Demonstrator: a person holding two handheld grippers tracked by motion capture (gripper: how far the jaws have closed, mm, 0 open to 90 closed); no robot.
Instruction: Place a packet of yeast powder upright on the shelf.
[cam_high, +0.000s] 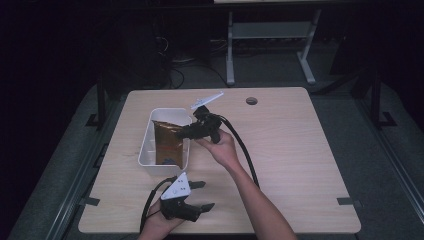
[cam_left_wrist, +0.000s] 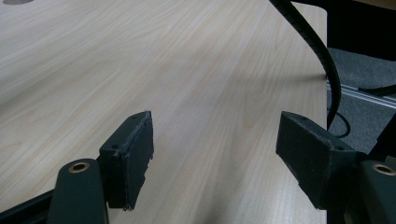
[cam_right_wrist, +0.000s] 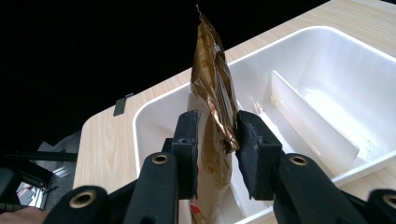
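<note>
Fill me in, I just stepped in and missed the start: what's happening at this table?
A person works at a wooden table with a hand-held gripper in each hand. The right hand-held gripper is shut on a shiny brown bag, holding it upright in a white divided bin; whether the bag rests on the bin's floor can't be told. The left hand-held gripper is open with nothing between its jaws, near the table's front edge.
</note>
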